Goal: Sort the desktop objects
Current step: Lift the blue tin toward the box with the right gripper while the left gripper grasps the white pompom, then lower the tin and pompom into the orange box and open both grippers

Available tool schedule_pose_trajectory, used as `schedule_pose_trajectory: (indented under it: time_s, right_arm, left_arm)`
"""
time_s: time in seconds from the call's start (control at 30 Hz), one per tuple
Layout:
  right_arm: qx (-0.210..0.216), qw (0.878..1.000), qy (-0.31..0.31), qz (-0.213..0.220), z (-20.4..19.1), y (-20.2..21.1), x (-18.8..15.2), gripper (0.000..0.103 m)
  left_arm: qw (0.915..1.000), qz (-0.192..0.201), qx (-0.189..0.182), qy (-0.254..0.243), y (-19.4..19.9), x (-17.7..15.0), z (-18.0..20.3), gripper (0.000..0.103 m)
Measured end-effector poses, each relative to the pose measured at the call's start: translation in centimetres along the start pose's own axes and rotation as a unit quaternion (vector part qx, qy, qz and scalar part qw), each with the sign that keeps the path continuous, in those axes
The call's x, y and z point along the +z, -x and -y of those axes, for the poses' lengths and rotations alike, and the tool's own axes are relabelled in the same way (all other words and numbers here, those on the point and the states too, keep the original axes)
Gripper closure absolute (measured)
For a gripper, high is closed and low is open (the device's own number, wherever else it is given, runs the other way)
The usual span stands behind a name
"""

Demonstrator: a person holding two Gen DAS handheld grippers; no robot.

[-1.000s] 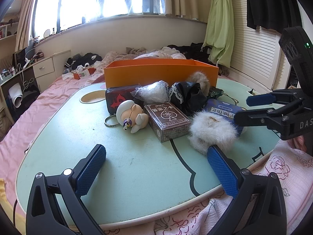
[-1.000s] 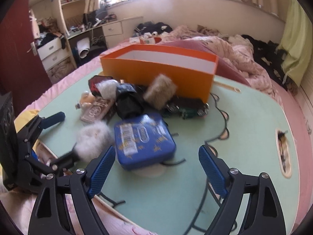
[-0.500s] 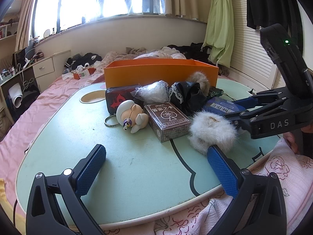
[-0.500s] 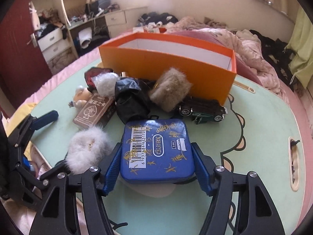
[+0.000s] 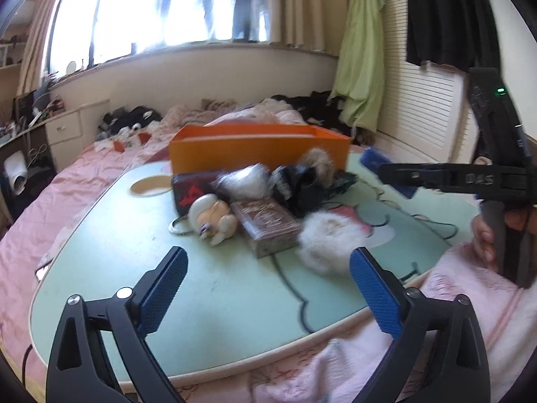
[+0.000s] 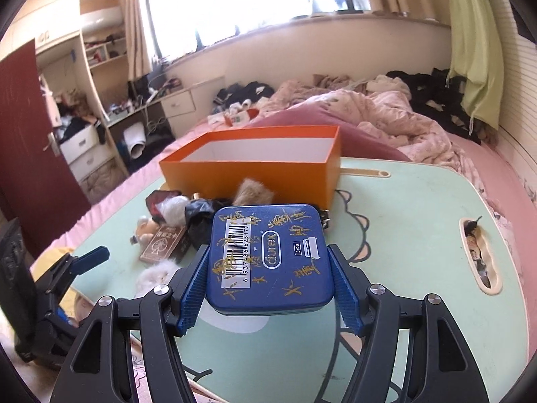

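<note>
My right gripper point(image 6: 268, 248) is shut on a flat blue tin point(image 6: 268, 255) with a barcode label and holds it above the green table point(image 6: 402, 235). An open orange box point(image 6: 248, 171) stands behind it. In the left wrist view the right gripper point(image 5: 386, 171) hangs at the right, in front of the orange box point(image 5: 258, 151). My left gripper point(image 5: 268, 255) hovers low over the table's near edge, its jaws closing with nothing between the pads. A white fluffy ball point(image 5: 325, 245) lies just past its right fingertip.
Between the grippers and the box lie a brown card box point(image 5: 268, 225), a small doll point(image 5: 211, 215), a dark red case point(image 5: 188, 188), black cloth point(image 5: 302, 181) and a beige fur ball point(image 6: 251, 193). Pink bedding surrounds the table point(image 5: 235, 302). A hand point(image 5: 486, 235) grips the right handle.
My right gripper closed on the blue tin and lifted it off the table toward the box. The left gripper's jaws narrowed a little.
</note>
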State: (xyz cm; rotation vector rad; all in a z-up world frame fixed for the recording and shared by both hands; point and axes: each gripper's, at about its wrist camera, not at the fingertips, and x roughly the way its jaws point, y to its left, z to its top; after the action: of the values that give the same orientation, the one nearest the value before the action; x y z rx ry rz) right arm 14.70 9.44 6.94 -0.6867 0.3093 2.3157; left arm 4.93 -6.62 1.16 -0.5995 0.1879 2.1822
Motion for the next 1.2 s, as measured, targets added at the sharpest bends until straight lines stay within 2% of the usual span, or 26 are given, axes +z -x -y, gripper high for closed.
schedule_pose_trajectory:
  time_s: [0.1, 0.2, 0.27, 0.3, 0.47, 0.6, 0.73, 0.87, 0.97, 1.03, 1.2]
  right_arm:
    - [0.0, 1.0, -0.008, 0.001, 0.5, 0.1, 0.1, 0.036]
    - [0.001, 1.0, -0.013, -0.001, 0.8, 0.1, 0.1, 0.036]
    - [0.001, 1.0, -0.015, -0.001, 0.9, 0.1, 0.1, 0.036]
    - [0.002, 1.0, -0.016, 0.0, 0.9, 0.2, 0.1, 0.036]
    - [0.01, 1.0, -0.016, -0.001, 1.3, 0.3, 0.1, 0.036]
    - [0.01, 1.0, -0.008, 0.005, 1.1, 0.7, 0.7, 0.036]
    - [0.03, 0.999, -0.005, 0.011, 0.8, 0.6, 2.9, 0.036]
    - [0.032, 0.999, 0.009, 0.032, 0.3, -0.9, 6.8, 0.036]
    - [0.022, 0.999, 0.019, 0.022, 0.0, -3.5, 9.3, 0.036]
    - [0.016, 1.0, 0.012, 0.005, 0.2, -5.6, 10.5, 0.036]
    - [0.003, 0.999, -0.007, -0.047, 1.1, -10.5, 11.3, 0.036]
  left_arm:
    - [0.9993, -0.008, -0.025, -0.028, -0.4, 1.5, 1.5, 0.017]
    - [0.9974, -0.047, -0.033, -0.044, -2.4, 2.8, 2.5, 0.033]
    - [0.9951, -0.081, -0.045, -0.033, -3.8, 3.1, 2.4, 0.061]
    - [0.9936, -0.095, -0.054, -0.028, -4.3, 3.1, 2.4, 0.065]
    - [0.9932, -0.091, -0.06, -0.04, -3.6, 2.6, 2.8, 0.066]
    - [0.9938, -0.079, -0.074, -0.026, -2.2, 3.1, 1.8, 0.071]
    - [0.9972, -0.041, -0.058, -0.023, -1.8, 7.0, 1.0, 0.071]
    - [0.9984, -0.011, -0.053, 0.017, -3.4, 12.2, -1.1, 0.071]
    - [0.9977, -0.021, -0.045, 0.045, -6.9, 15.2, -2.7, 0.071]
    - [0.9962, -0.044, -0.04, 0.063, -9.7, 16.3, -3.7, 0.071]
    - [0.9908, -0.093, -0.012, 0.097, -14.2, 15.7, -5.3, 0.069]
